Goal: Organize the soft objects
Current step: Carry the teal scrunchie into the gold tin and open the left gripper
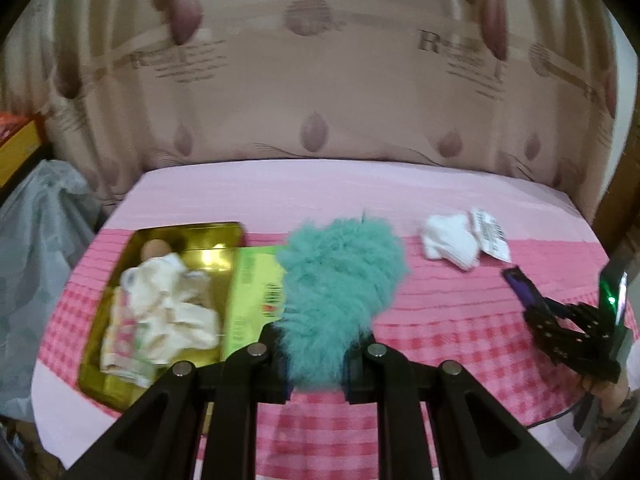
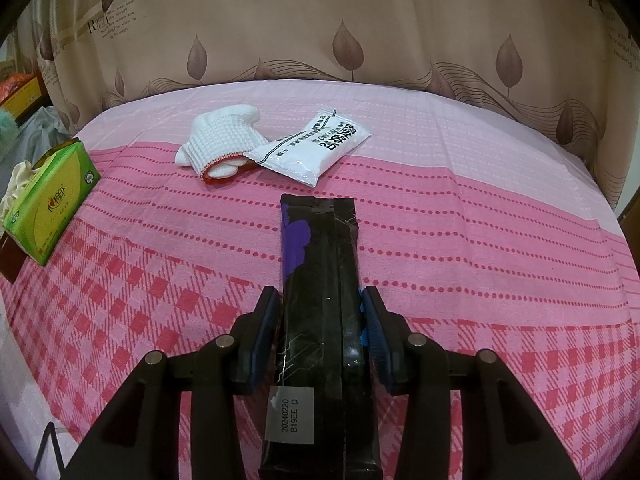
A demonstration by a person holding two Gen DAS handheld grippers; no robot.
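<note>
Nearest in, the left tool [image 1: 316,354] points straight out over the near edge of the tabletop [image 1: 440,308], its jaws clamped on a fluffy teal duster [image 1: 344,276] that stands up between them and spills well past the tips. Over on the right, the right tool [image 2: 320,332] sits level and low above the pink checked cloth, closed on a long black and purple packet [image 2: 320,320]; the packet runs forward between the blue pads [image 2: 378,336] and pokes out toward the middle of the tabletop, with a white date sticker at its near end. From the left camera, the right tool [image 1: 532,292] hangs at the right edge with the packet's tip sticking out.

Further out on the left side, a gold tin [image 1: 160,280] holds crumpled cream cloths [image 1: 160,312], and a green tissue box [image 1: 252,292] lies just beside it toward the middle. Further still, near the far edge, a white knitted glove [image 2: 220,144] with a red cuff lies touching a white sachet [image 2: 316,144]. Behind everything hangs a beige leaf-print curtain [image 2: 320,32].
</note>
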